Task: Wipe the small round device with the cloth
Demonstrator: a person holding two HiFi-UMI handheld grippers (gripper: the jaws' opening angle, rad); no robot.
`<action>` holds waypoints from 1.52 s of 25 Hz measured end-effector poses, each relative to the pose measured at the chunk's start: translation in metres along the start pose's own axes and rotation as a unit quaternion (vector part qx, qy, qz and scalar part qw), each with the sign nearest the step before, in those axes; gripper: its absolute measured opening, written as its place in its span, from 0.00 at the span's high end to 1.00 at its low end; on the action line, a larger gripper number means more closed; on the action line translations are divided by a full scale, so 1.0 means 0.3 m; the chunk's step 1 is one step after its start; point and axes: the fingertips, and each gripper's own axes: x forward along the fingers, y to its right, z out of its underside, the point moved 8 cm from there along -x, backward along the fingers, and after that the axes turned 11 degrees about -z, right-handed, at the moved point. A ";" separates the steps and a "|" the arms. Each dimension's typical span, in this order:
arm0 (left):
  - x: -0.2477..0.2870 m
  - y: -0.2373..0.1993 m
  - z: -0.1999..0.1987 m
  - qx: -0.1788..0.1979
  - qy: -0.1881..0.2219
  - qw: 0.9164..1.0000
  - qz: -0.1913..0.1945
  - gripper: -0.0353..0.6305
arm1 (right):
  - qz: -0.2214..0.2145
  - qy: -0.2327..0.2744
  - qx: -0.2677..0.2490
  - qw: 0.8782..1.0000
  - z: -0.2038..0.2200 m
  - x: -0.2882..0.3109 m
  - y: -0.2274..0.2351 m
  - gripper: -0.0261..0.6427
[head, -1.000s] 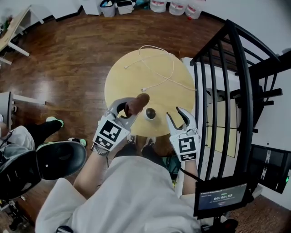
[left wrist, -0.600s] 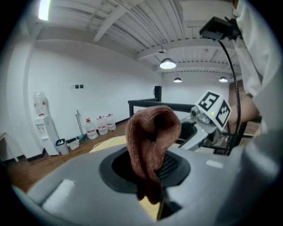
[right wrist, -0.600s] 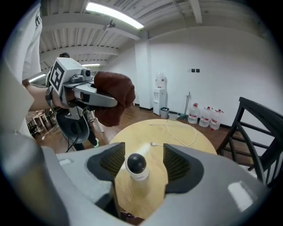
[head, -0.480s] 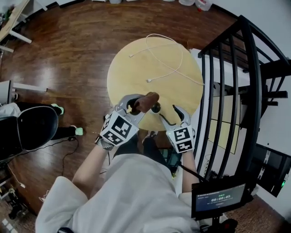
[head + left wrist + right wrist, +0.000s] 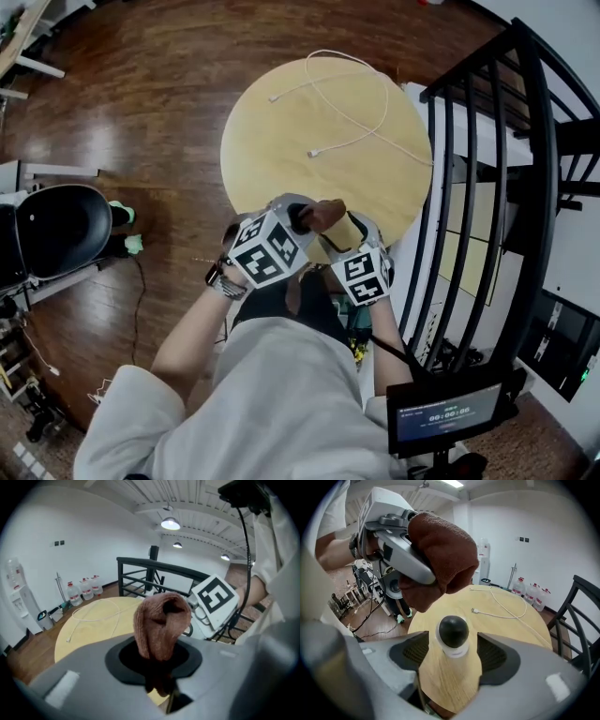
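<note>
brown cloth (image 5: 323, 214) clamped in left gripper (image 5: 302, 217) fingers, right gripper (image 5: 361, 234) just beside, white cable (image 5: 313, 153) laid beyond on worktop (image 5: 277, 141)

Rust-brown cloth (image 5: 161, 625); device (image 5: 453, 634) black-domed, white base; table (image 5: 281, 141) pale yellow wood grain; white cable (image 5: 495, 615); dark brown floor (image 5: 141, 112).

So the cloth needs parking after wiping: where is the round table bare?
The table's left half, between the white cable and the rim, is bare. The near edge is crowded: left gripper with cloth, right gripper, device.
</note>
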 end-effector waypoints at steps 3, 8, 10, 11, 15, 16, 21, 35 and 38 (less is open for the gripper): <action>0.073 -0.015 0.018 0.011 -0.028 1.000 0.003 0.81 | 0.001 -0.005 0.001 1.000 0.016 0.057 0.036 0.45; 0.110 -0.003 0.037 0.026 -0.049 0.998 0.004 0.81 | -0.001 -0.035 -0.025 0.999 0.014 0.100 0.043 0.45; 0.112 0.006 0.046 0.030 -0.053 0.998 0.009 0.81 | -0.008 -0.046 -0.032 0.998 0.012 0.113 0.033 0.45; 0.112 0.009 0.051 0.033 -0.055 0.998 0.010 0.81 | -0.012 -0.047 -0.032 0.998 0.011 0.116 0.027 0.45; 0.119 0.009 0.079 0.034 -0.063 0.997 0.018 0.81 | -0.017 -0.043 -0.028 0.999 0.007 0.115 0.000 0.50; 0.121 0.003 0.086 0.030 -0.064 0.997 0.021 0.81 | -0.016 -0.042 -0.027 0.999 0.006 0.115 -0.004 0.50; 0.120 -0.036 0.093 -0.033 -0.047 0.996 0.070 0.82 | -0.019 -0.038 -0.025 0.999 0.001 0.110 -0.017 0.50; 0.191 -0.194 0.231 -0.284 0.010 0.943 0.172 0.82 | -0.020 -0.015 -0.023 0.999 -0.003 0.082 -0.017 0.50; 0.208 -0.200 0.244 -0.265 -0.004 0.950 0.165 0.82 | -0.019 -0.015 -0.021 0.999 -0.005 0.076 -0.019 0.50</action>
